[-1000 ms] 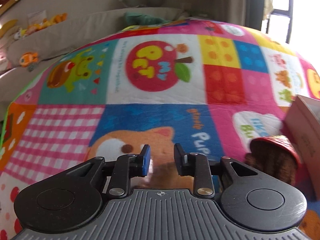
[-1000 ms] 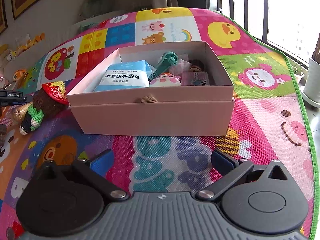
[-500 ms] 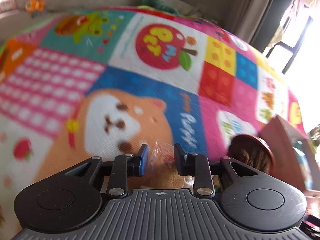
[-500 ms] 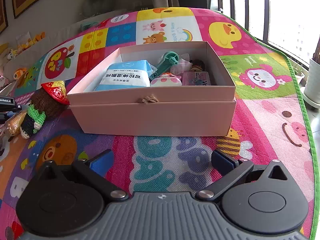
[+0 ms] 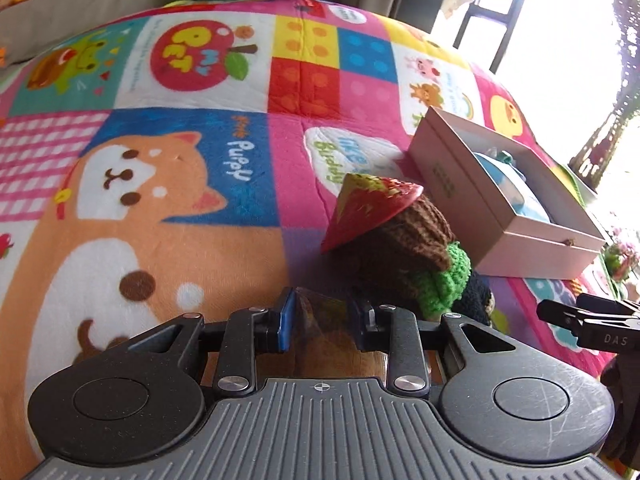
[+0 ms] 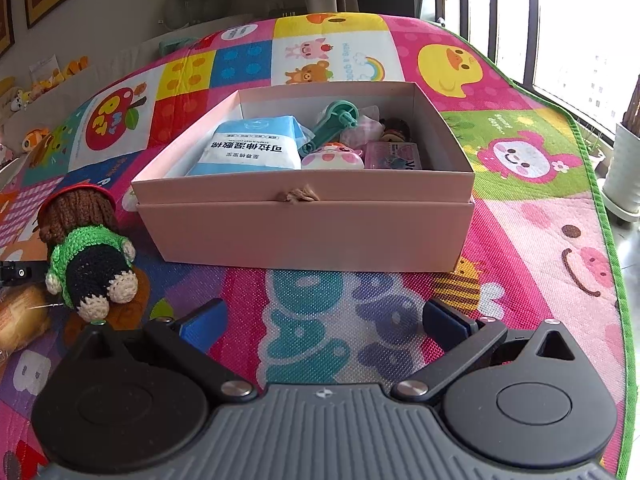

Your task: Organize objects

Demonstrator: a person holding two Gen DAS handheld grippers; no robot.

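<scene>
Bread in a clear wrapper (image 6: 22, 322) sits at the far left of the right wrist view, low on the play mat (image 6: 520, 240); the left gripper (image 5: 323, 322) has its two fingers drawn in close on this wrapped bun, the crinkled film (image 5: 320, 308) caught between the blue pad and the black one. Just right of it lies a crocheted doll (image 6: 86, 248) on its back, feet toward the near edge, with a brown knitted head, green jacket, dark trousers and cream feet. Its red conical hat (image 5: 370, 204) points away to the far left in the left wrist view. The doll lies near the left corner of the pink cardboard box (image 6: 304, 232) but apart from it. The box stands open in the middle of the mat, a small knot of cord at its near wall. Inside, from left to right, lie a blue-and-white pack of cotton pads (image 6: 252, 148), a teal plastic tool (image 6: 332, 122), a white and pink round toy (image 6: 332, 158), and a small pink packet (image 6: 394, 156). The right gripper (image 6: 324, 322) hovers over the mat in front of the box, its blue-padded fingers spread wide with nothing between them. At the far right edge stands a white plant pot (image 6: 624, 172) on the floor beside the window
</scene>
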